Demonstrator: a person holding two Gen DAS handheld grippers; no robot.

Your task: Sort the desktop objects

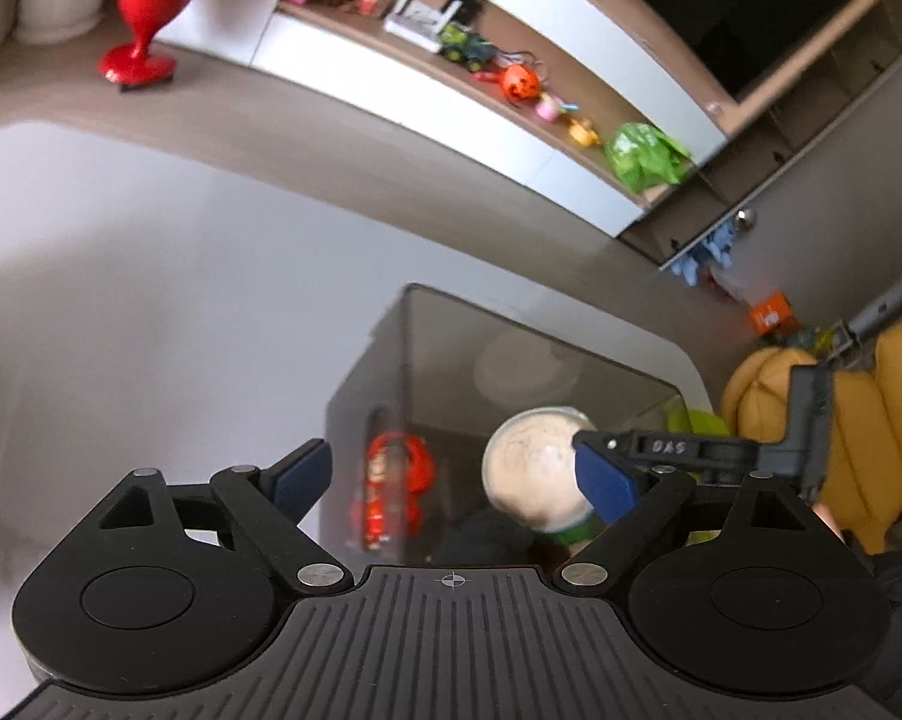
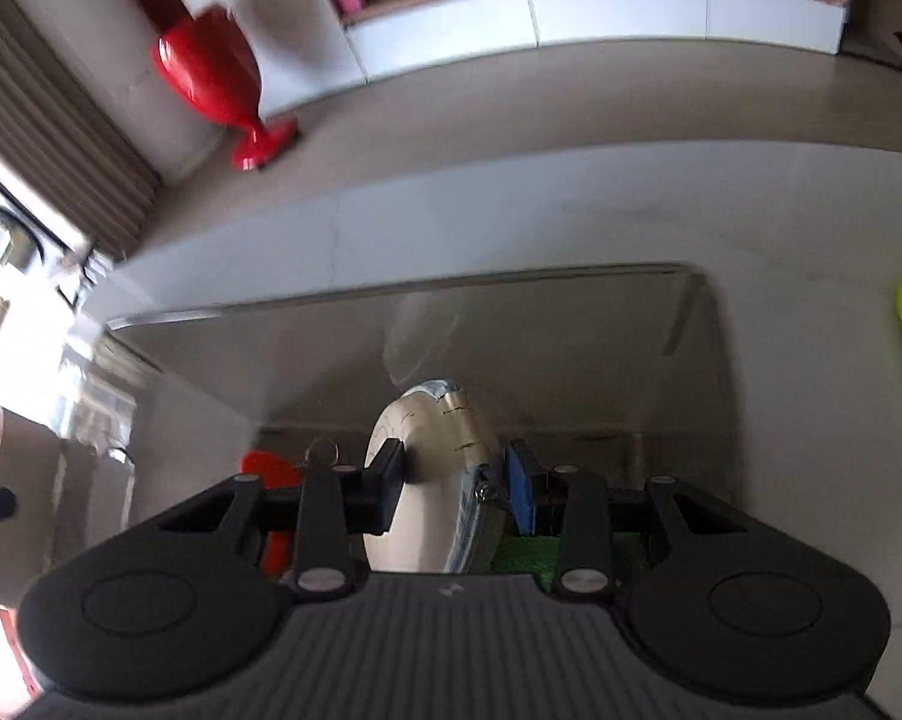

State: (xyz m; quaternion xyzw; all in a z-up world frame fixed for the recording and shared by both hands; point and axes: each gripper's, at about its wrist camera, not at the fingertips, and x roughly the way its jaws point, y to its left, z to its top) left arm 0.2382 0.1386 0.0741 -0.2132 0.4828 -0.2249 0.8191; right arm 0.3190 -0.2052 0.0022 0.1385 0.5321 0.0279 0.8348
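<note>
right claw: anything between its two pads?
Yes. In the right wrist view the right claw is shut on a round cream disc-like object, held edge-on above the clear bin.

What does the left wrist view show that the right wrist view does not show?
Only the left wrist view shows the open, empty left gripper, the yellow cushions and the right gripper from the side. Only the right wrist view shows the curtain and the bright window. Both show the clear box, the round beige object that the right gripper holds over it, the red item inside, the red vase and the shelf.
</note>
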